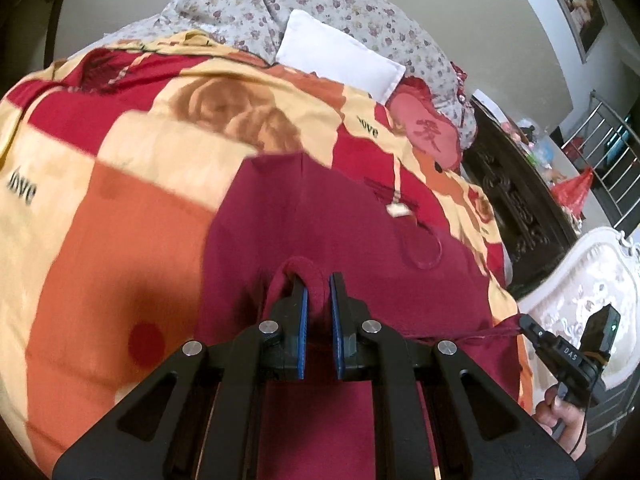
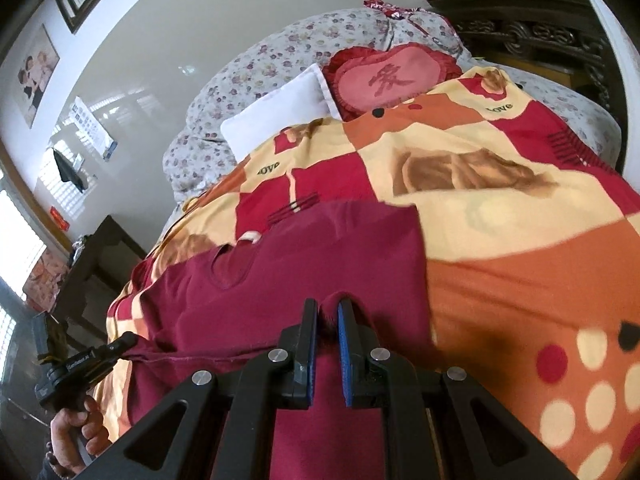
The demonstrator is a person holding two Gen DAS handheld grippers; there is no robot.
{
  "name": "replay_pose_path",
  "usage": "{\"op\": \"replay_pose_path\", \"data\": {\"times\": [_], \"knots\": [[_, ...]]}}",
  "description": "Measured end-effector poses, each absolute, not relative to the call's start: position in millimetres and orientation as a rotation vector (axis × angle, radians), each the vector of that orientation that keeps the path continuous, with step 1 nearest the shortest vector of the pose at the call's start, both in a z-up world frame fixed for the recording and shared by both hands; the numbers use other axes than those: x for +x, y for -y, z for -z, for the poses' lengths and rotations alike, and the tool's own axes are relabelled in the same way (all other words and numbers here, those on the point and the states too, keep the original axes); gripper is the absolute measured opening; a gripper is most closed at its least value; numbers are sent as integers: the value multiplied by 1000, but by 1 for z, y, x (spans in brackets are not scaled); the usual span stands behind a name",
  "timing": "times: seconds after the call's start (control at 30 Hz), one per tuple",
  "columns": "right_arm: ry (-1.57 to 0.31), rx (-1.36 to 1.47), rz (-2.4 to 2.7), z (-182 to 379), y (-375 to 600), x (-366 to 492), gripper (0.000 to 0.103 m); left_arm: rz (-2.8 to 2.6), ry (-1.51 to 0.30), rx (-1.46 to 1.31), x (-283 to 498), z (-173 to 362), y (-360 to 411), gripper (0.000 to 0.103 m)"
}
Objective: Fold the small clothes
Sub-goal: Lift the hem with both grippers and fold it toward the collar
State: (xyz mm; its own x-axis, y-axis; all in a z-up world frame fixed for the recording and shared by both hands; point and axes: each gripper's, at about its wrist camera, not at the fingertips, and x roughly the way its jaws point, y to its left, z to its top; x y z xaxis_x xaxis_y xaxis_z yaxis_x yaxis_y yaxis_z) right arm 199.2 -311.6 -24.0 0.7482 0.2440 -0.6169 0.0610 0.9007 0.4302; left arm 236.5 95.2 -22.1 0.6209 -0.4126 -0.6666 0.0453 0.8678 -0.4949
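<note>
A dark red garment (image 1: 320, 220) lies spread on the patterned bedspread (image 1: 120, 220); it also shows in the right wrist view (image 2: 300, 248). My left gripper (image 1: 318, 292) is shut on a bunched edge of the garment at its near side. My right gripper (image 2: 328, 316) is shut on the garment's other near edge. The right gripper shows at the right edge of the left wrist view (image 1: 524, 322), pinching a stretched corner. The left gripper shows at the left of the right wrist view (image 2: 130, 340), also on a corner. The near hem is pulled taut between them.
A white pillow (image 1: 344, 56), a red heart cushion (image 1: 428, 128) and a floral quilt (image 1: 320, 4) lie at the far end of the bed. Dark carved wooden furniture (image 1: 516, 200) and a white ornate bed end (image 1: 592, 280) stand to the right. A dark table (image 2: 100, 264) stands left.
</note>
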Motion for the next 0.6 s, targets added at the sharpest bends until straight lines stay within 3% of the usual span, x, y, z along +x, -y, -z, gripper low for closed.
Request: {"op": "replay_pose_path", "data": {"times": [0.53,0.6], "knots": [[-715,505,-125,28,320,273,9,195,-883,-270,320,20,-67,11],[-730,560,-135,32,323,276,14,194,-887,-247,321,20,-63,11]]}}
